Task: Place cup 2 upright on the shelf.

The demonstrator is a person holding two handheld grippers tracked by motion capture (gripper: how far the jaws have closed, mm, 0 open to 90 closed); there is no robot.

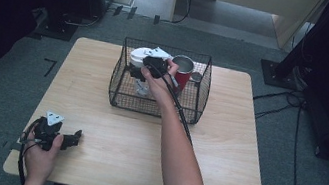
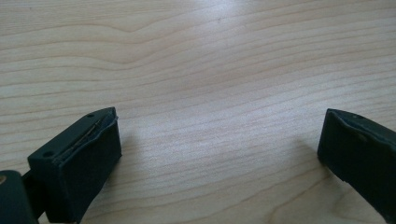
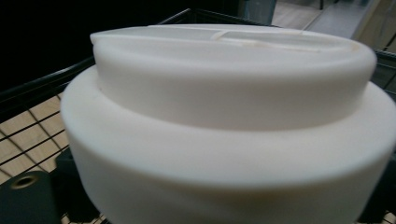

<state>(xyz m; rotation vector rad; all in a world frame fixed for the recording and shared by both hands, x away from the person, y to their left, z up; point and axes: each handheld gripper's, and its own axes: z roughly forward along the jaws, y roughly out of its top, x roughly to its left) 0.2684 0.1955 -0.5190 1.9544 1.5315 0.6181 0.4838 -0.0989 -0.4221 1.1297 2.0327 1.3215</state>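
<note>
- Right tongs [image 1: 142, 70] are down inside the wire basket [image 1: 118, 82] at the far middle of the counter [image 1: 224, 148], hard up against a white lidded container [image 3: 224, 121]; in the right gripper view that container stands very close, its stepped lid on top and the basket's rim behind it.
- Jaws of those tongs sit low at either side of the container's body, partly apart; I cannot tell whether the pads press on it or merely flank it.
- Left tongs [image 2: 219, 158] rest at the near left corner of the counter, held in the left hand [image 1: 43, 156], jaws wide apart with nothing but bare wood between them.
- A red cup [image 1: 183, 73] with a metal inside stands in the basket's far right part, just beside the right hand [image 1: 159, 84].
- My reading: the step in hand is working the white container in the basket, either taking hold of it or having just set it there; the frames do not settle which.
- If it is to come out, the next move calls for a firm squeeze on its round, smooth wall, then a straight lift clear of the basket's rim without knocking the red cup.
- If it is being left, the jaws need to widen and back away upward, keeping the cable clear of the wire.
</note>
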